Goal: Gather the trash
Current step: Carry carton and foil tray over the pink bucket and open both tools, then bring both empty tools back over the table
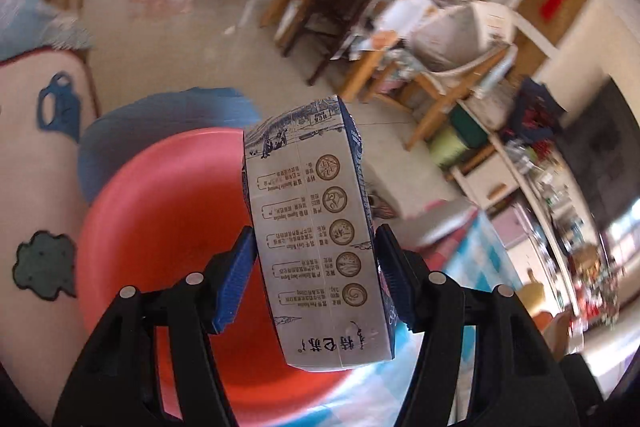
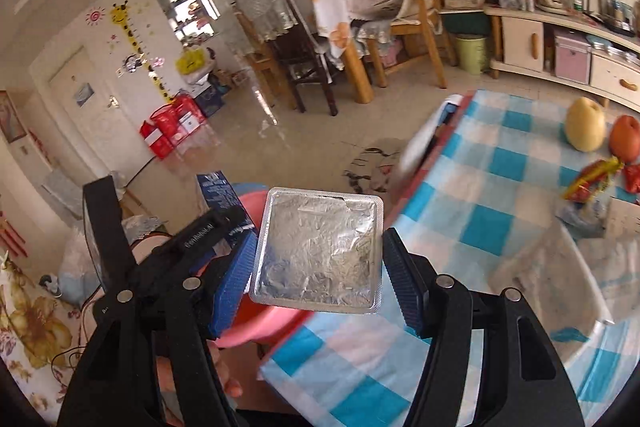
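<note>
My left tool (image 1: 316, 267) is clamped on a blue-and-white milk carton (image 1: 316, 227) with printed Chinese text and round emblems, above the red basin (image 1: 160, 227). My right tool (image 2: 318, 267) grips a foil blister pack (image 2: 318, 251) at the checkered counter (image 2: 500, 219) edge.

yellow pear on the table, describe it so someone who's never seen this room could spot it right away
Start at the blue and white checked tablecloth on the right of the right wrist view and follow it to its far edge near the cream cabinets. The yellow pear stands there, beside a red-orange fruit on its right. It is the only pale yellow, rounded thing on the cloth; the crumpled wrappers nearer the camera are flat and red.
</note>
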Action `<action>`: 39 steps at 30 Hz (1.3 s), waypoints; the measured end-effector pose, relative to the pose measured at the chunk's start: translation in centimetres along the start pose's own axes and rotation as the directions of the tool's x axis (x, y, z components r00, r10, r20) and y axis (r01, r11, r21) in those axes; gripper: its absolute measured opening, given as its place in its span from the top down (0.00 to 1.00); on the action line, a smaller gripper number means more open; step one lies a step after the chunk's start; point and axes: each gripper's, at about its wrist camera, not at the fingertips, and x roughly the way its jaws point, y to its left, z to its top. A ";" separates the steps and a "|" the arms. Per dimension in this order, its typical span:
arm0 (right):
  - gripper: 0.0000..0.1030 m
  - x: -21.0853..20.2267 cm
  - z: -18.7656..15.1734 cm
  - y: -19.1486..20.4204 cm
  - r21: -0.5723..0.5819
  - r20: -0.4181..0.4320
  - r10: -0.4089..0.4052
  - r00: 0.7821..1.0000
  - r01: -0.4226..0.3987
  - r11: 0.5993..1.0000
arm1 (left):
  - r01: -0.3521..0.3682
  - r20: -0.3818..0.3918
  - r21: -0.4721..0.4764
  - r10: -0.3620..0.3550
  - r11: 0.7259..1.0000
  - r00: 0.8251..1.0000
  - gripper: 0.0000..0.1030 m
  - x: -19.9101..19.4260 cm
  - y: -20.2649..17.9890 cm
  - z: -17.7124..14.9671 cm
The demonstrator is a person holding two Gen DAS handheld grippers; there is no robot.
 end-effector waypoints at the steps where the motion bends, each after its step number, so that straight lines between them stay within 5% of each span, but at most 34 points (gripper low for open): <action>1: 0.37 1.0 0.4 0.7 -0.008 -0.011 0.018 1.000 -0.018 1.000 | -0.019 -0.006 -0.022 0.019 1.000 1.000 0.40 0.4 1.0 0.6; 9: 0.35 8.5 2.0 3.7 0.017 -0.103 0.097 0.990 -0.096 0.995 | -0.134 -0.043 -0.081 0.131 0.988 0.991 0.39 2.6 5.3 2.2; 11: 0.22 9.5 2.2 3.6 0.031 -0.112 0.119 0.987 -0.116 0.993 | -0.171 -0.030 -0.076 0.169 0.982 0.985 0.39 2.5 5.5 2.2; 19: 0.13 7.5 1.5 2.0 0.026 -0.060 0.032 0.998 -0.031 0.999 | -0.211 0.037 -0.027 0.212 0.977 0.977 0.28 2.5 4.2 1.7; 26: 0.11 2.6 -0.1 -0.1 -0.037 0.018 -0.122 0.992 0.123 0.992 | -0.114 0.184 0.166 0.083 0.979 0.979 0.17 1.1 0.0 -0.4; 30: 0.11 -0.3 -1.1 -1.8 -0.050 0.059 -0.196 0.979 0.199 0.979 | -0.027 0.222 0.197 -0.017 0.980 0.975 0.15 0.0 -1.8 -1.3; 33: 0.11 -2.3 -1.6 -3.3 -0.050 0.071 -0.237 0.969 0.241 0.969 | 0.038 0.211 0.240 -0.090 0.970 0.973 0.15 -0.4 -3.2 -2.0; 39: 0.09 -6.7 -2.1 -5.1 -0.047 0.117 -0.306 0.945 0.313 0.948 | 0.063 0.109 0.369 -0.110 0.927 0.988 0.15 -0.2 -6.7 -3.5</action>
